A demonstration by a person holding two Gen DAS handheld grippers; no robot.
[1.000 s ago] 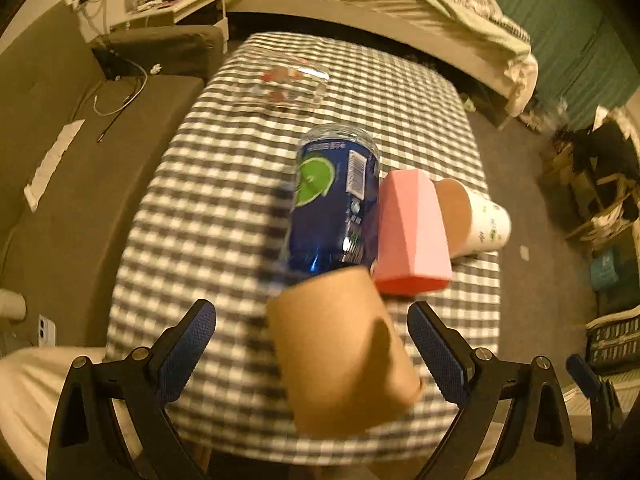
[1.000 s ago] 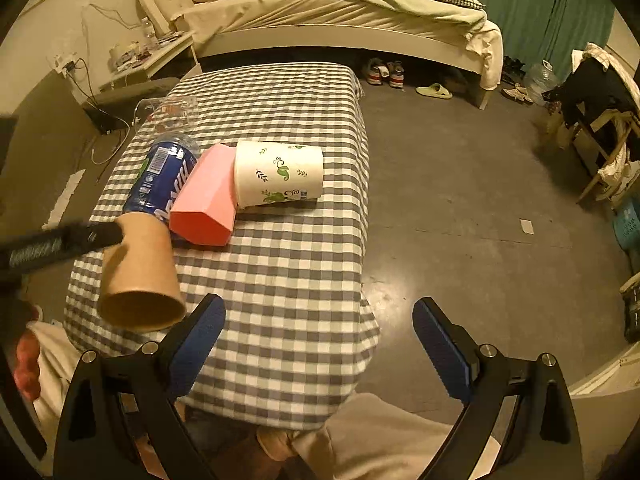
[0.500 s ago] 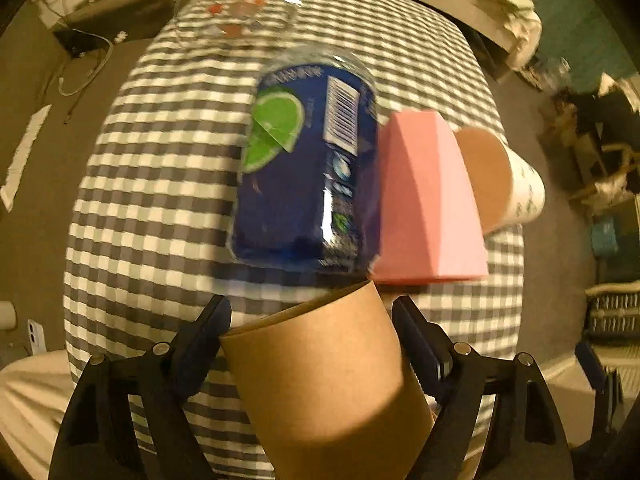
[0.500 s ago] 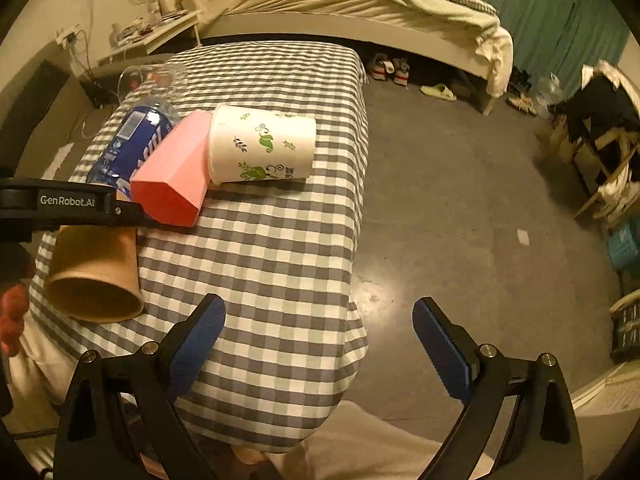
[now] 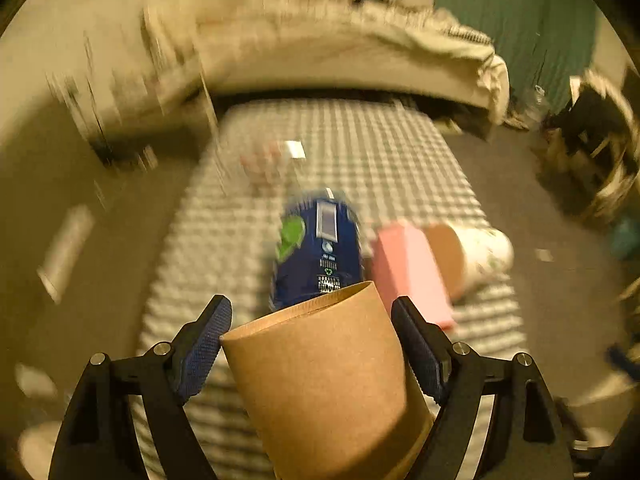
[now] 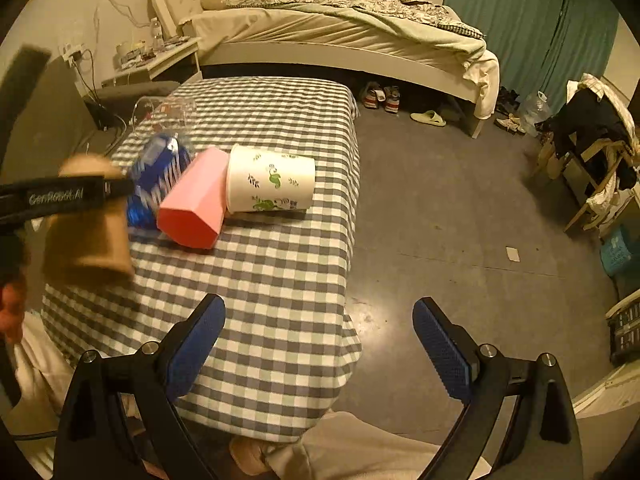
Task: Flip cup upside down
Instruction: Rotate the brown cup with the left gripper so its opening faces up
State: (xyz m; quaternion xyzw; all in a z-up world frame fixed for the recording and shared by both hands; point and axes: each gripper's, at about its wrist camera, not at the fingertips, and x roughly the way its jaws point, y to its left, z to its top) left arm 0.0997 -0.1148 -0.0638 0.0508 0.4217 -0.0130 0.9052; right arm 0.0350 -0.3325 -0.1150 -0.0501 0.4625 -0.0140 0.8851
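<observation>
My left gripper [image 5: 312, 340] is shut on a plain brown paper cup [image 5: 332, 384] and holds it above the near left part of the checked table [image 6: 280, 280]. The cup's base points away from the camera and its wide mouth points toward it. In the right wrist view the cup [image 6: 86, 236] shows blurred, mouth down, clamped by the left gripper's finger [image 6: 56, 198]. My right gripper [image 6: 320, 344] is open and empty over the table's near right edge.
On the table lie a blue bottle [image 6: 158, 178], a pink cup [image 6: 196, 200], a white leaf-printed paper cup [image 6: 272, 186] and a clear plastic container [image 6: 166, 110]. A bed [image 6: 340, 36] stands behind. Bare floor [image 6: 460, 220] lies to the right.
The left gripper closed on the brown cup, lifted it and tilted upward, so its view swung from the tabletop toward the bed. The right gripper stayed open and barely moved.
</observation>
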